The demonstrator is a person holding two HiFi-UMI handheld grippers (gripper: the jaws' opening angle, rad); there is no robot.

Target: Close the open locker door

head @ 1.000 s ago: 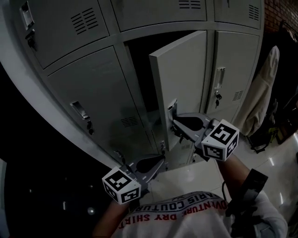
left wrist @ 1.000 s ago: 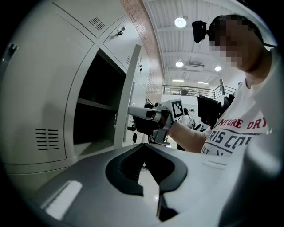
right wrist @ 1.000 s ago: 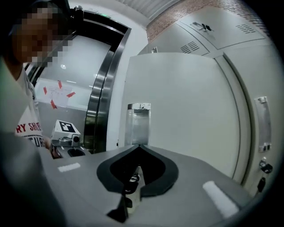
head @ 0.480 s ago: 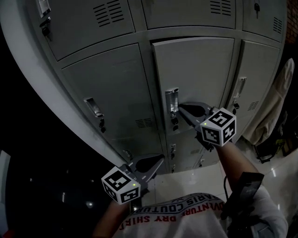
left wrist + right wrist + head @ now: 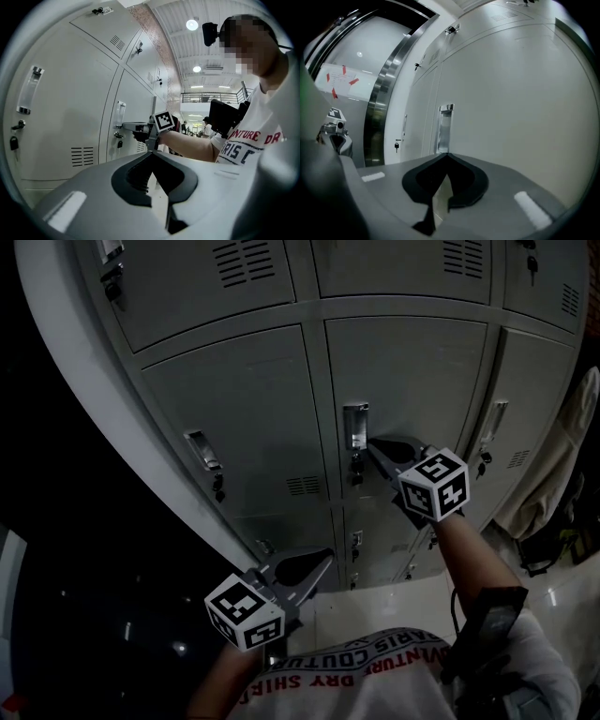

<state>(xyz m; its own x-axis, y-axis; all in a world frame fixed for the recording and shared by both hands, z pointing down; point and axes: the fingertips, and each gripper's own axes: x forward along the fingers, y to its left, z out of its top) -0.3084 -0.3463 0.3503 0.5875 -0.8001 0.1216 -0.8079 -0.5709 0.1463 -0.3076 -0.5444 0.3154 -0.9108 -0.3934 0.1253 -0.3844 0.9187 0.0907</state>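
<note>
- Locker door point(image 5: 412, 381) lies flush with its frame — shut.
- Right gripper point(image 5: 373, 442), jaws pressed together, tips against the door just beside the handle point(image 5: 355, 427).
- Left gripper point(image 5: 326, 559) hangs low, jaws together, empty.

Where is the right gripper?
In the head view, the right gripper is just right of centre. Its closed tips are at the middle locker door, right beside that door's silver handle.
</note>
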